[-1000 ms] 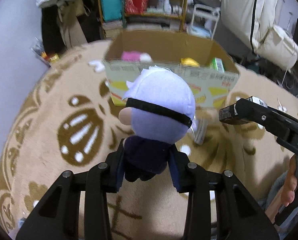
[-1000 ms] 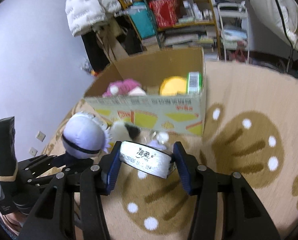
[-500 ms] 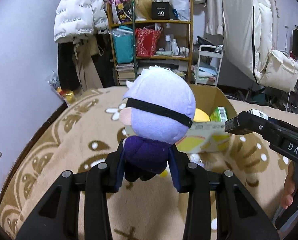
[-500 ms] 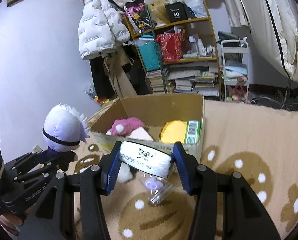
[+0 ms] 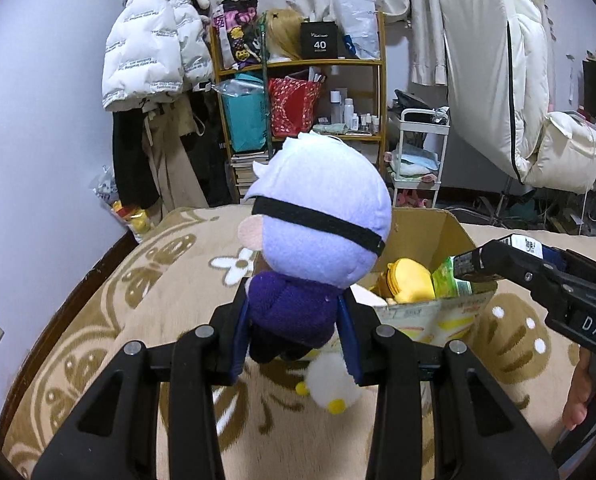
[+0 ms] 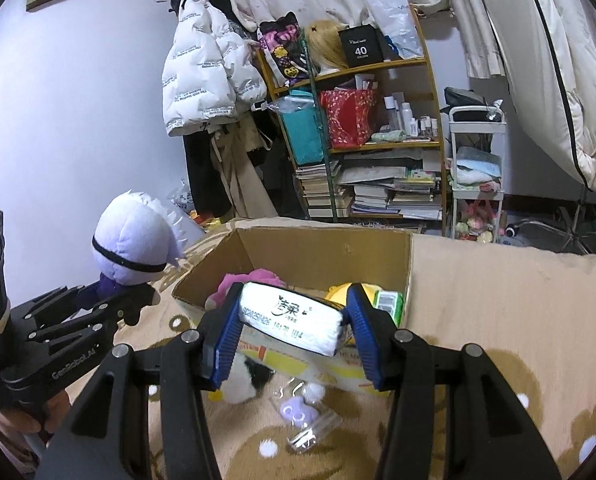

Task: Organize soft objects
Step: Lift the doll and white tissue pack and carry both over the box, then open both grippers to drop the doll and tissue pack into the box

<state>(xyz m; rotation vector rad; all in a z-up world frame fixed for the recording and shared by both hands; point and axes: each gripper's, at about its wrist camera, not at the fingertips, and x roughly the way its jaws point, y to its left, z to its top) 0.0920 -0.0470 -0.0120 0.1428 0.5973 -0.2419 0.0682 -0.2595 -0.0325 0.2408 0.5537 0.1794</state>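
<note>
Carrying, left wrist view: the left gripper (image 5: 293,330) has its jaws pinched on the dark purple body of the plush doll (image 5: 318,232), whose pale lilac head stands upright above them, clear of the carpet (image 5: 109,320).
Box, left wrist view: the cardboard box (image 5: 438,312) sits on the carpet just beyond and to the right of the doll; a yellow soft thing (image 5: 412,280) and a green packet (image 5: 452,282) already lie in it.
Stray toy, left wrist view: a small white plush with yellow bits (image 5: 330,384) lies on the carpet below the jaws, outside the box.
Advice, left: the grip is low on the body, so the heavy head may flop; I would bring the doll over the open top before letting the jaws spread, not at the near wall.
Carrying, right wrist view: the right gripper (image 6: 291,330) has its jaws pressed on the ends of a white tissue pack (image 6: 293,322), held just above the box's near wall (image 6: 201,292).
Contents, right wrist view: a pink plush (image 6: 237,284) lies inside at the left.
Floor, right wrist view: a clear bag with a lilac piece (image 6: 302,412) lies in front of the box.
Advice, right: both loads aim at one opening, and the left gripper is close on the left; release one at a time, the pack going into the free middle.
</note>
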